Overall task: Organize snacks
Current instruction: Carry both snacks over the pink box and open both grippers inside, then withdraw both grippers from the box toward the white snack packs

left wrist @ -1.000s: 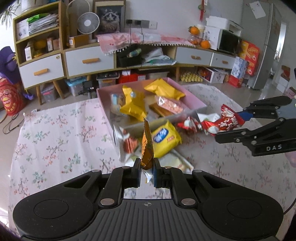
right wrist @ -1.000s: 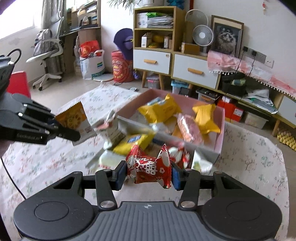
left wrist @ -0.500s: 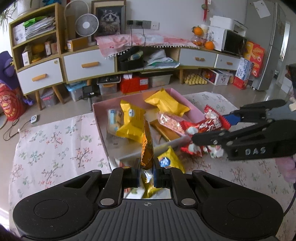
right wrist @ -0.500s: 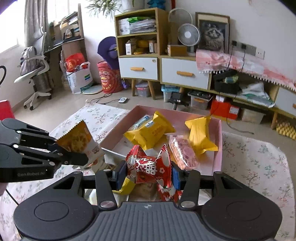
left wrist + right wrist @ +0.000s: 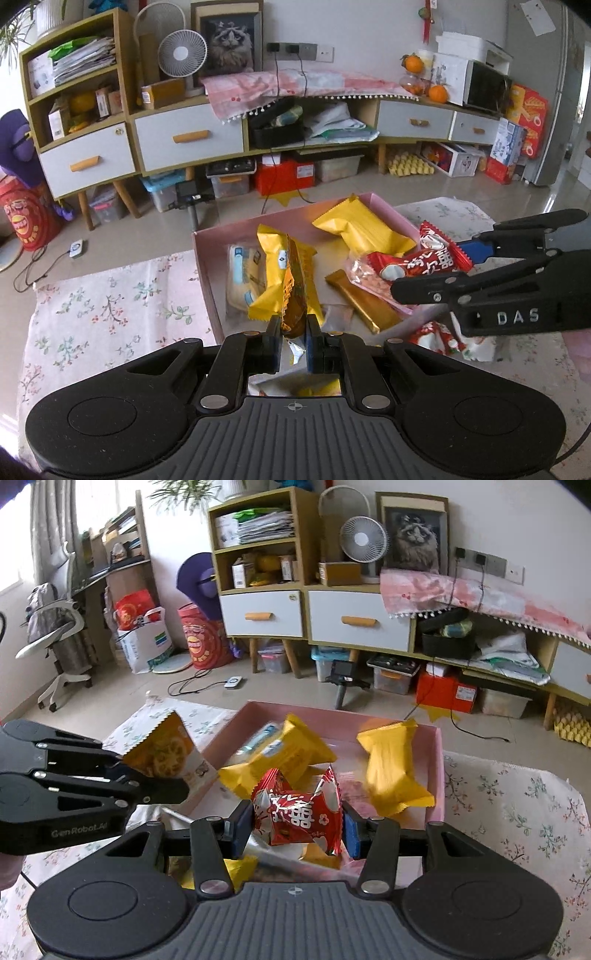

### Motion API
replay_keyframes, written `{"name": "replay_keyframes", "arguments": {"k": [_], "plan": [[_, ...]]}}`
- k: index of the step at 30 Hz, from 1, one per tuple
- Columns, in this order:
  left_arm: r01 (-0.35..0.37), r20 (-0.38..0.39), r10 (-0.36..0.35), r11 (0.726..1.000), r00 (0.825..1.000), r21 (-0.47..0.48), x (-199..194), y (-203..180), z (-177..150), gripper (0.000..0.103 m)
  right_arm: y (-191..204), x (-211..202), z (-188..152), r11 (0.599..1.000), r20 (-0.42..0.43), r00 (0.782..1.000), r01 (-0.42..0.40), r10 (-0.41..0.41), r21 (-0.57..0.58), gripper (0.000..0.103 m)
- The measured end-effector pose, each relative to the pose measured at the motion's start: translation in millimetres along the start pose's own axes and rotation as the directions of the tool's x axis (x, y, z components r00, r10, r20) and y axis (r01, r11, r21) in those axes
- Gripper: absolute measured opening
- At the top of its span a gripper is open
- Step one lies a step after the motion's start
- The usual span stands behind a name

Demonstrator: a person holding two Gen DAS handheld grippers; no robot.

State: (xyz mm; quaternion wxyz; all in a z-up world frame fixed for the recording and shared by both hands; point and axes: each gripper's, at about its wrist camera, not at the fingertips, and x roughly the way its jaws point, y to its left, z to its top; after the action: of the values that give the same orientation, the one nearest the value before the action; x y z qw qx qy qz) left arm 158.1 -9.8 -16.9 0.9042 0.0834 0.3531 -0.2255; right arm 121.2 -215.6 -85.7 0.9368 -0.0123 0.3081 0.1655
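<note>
- I hold an orange packet (image 5: 293, 291) edge-up, pinched in my left gripper (image 5: 293, 345), over the pink box (image 5: 207, 266), ready to drop.
- My right gripper (image 5: 295, 829) clamps a red packet (image 5: 295, 812) above the same box (image 5: 437, 771).
- A second ago both packets hung over the floral tablecloth (image 5: 110, 310) short of the box; now they are above it.

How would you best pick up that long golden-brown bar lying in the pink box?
Probably from straight above, across its narrow width near the middle. The golden-brown bar lies flat and slanted on the floor of the pink box, so the jaws would need turning to straddle its long sides. Its upper end sits close beside a pink translucent packet, so the freer lower half looks easier.
</note>
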Motion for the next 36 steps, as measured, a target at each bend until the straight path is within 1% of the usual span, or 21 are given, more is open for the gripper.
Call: {"name": "replay_keyframes", "arguments": {"k": [3,11,17,24,28,29,30,31,32,33,35,36], "plan": [[-0.004,-0.009,0.004,1.0,1.0,0.009,11.4,-0.6,-0.1,0.01,-7.6,6.3,-2.1,1.0,-0.005,1.0,-0.009,0.009,0.016,0.031],[-0.016,-0.053,0.015,1.0,0.998,-0.01,39.4,3.5,-6.0,0.01,-15.7,25.2,-7.5,0.999,-0.042,0.999,-0.016,0.017,0.028,0.031],[-0.013,-0.058,0.011,0.999,0.998,-0.036,46.0,7.9,-4.8,0.01,-15.7,33.2,-10.2,0.999,-0.059,0.998,-0.025,0.027,0.026,0.032],[-0.01,-0.054,0.009,1.0,0.999,-0.028,48.8,7.1,-3.3,0.011,-19.6,35.6,-10.0,0.999,-0.058,0.998,-0.023,0.025,0.037,0.033],[-0.013,-0.048,0.012,1.0,0.999,-0.023,50.0,6.2,-3.0,0.016,-20.0,34.5,-10.3,0.999,-0.051,0.999,-0.017,0.019,0.031,0.036],[-0.009,-0.052,0.008,1.0,0.999,-0.022,50.9,6.1,-2.7,0.018,-20.4,33.9,-10.2,0.999,-0.05,0.999,-0.018,0.019,0.03,0.039],[-0.003,-0.055,0.002,1.0,0.998,-0.02,50.8,5.6,-2.8,0.021,-20.8,32.8,-10.0,0.999,-0.047,0.999,-0.016,0.018,0.032,0.045],[0.001,-0.058,-0.002,1.0,0.998,-0.016,50.5,4.6,-3.3,0.027,-21.4,31.7,-9.9,0.999,-0.041,0.999,-0.013,0.014,0.034,0.048],[0.002,-0.059,-0.002,1.0,0.998,-0.011,50.1,3.1,-4.6,0.033,-22.6,30.3,-9.5,0.999,-0.037,0.999,-0.01,0.011,0.036,0.049],[-0.001,-0.059,0.0,1.0,0.998,-0.005,49.4,1.8,-4.8,0.037,-23.6,28.6,-8.9,0.999,-0.034,0.999,-0.008,0.009,0.04,0.05],[-0.002,-0.056,0.002,1.0,0.998,0.0,47.4,-0.4,-5.3,0.049,-26.4,26.4,-7.9,0.999,-0.029,1.0,-0.004,0.005,0.047,0.052],[-0.002,-0.052,0.002,1.0,0.999,0.001,45.8,-1.5,-5.5,0.051,-27.1,25.1,-7.5,0.999,-0.026,1.0,0.0,0.001,0.048,0.054]]}}
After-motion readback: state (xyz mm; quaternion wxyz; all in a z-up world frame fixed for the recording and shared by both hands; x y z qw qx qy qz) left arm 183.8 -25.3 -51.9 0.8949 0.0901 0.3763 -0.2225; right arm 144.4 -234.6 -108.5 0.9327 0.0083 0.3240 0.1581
